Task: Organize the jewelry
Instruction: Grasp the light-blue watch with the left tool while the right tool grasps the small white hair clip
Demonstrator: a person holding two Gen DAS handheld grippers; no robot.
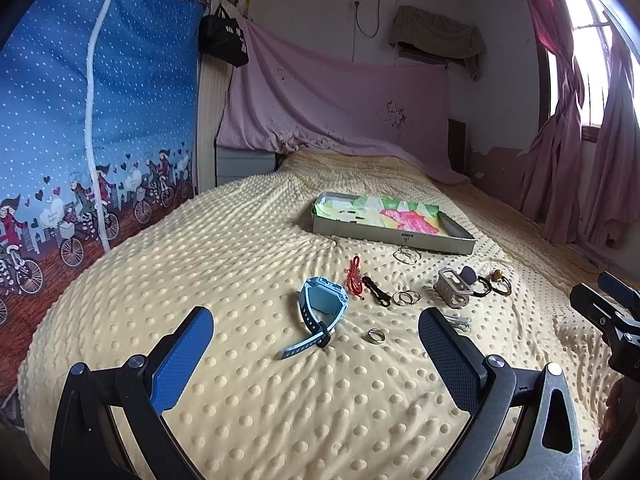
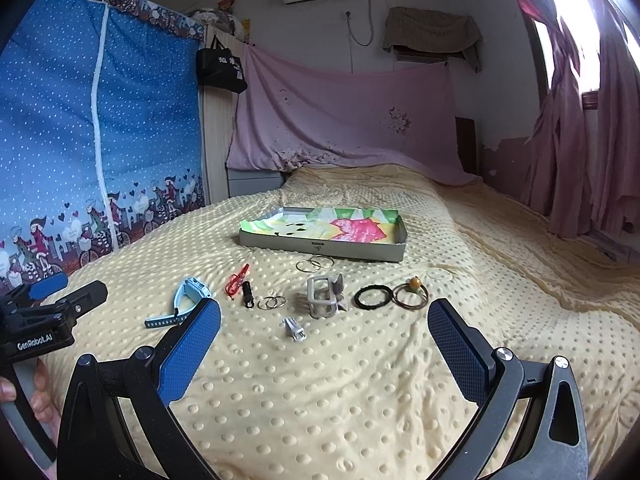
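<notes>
The task seems not yet started: the tray (image 2: 320,246) on the bed (image 2: 360,380) holds no jewelry, the blue watch (image 1: 322,304), rings (image 1: 406,298) and hair ties (image 2: 374,297) lie before it, and both the left gripper (image 1: 316,344) and the right gripper (image 2: 324,332) hover with fingers wide apart, holding nothing.

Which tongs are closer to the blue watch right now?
Left. The left tongs are open with the blue watch lying just ahead, between the fingers. The right tongs are also open but centred further right; the watch sits beside their left finger.
</notes>
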